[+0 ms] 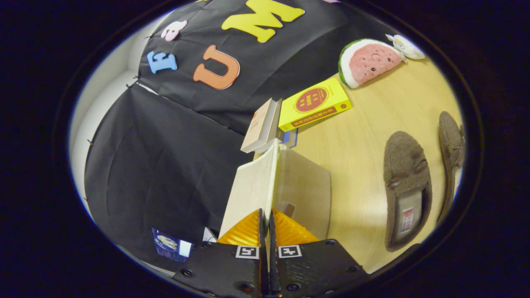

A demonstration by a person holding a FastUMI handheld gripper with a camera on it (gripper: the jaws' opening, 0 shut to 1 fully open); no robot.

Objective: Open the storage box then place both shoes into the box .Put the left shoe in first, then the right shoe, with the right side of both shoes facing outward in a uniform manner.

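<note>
My gripper [266,216] is shut on the thin edge of the storage box's cream lid [253,188], which runs straight ahead from between the fingers. To the right of the lid lies the box's translucent body [305,194], resting on the wooden table [360,136]. Two brown fuzzy shoes lie on the table further right, apart from the box. The nearer shoe [405,178] shows its opening and insole label. The farther shoe [451,145] lies beside it, seen more from the side.
A yellow book [315,103] and a stack of pale books [261,126] lie just beyond the box. A watermelon plush [368,60] and a small white plush [408,45] sit further back. Black cloth walls the left side.
</note>
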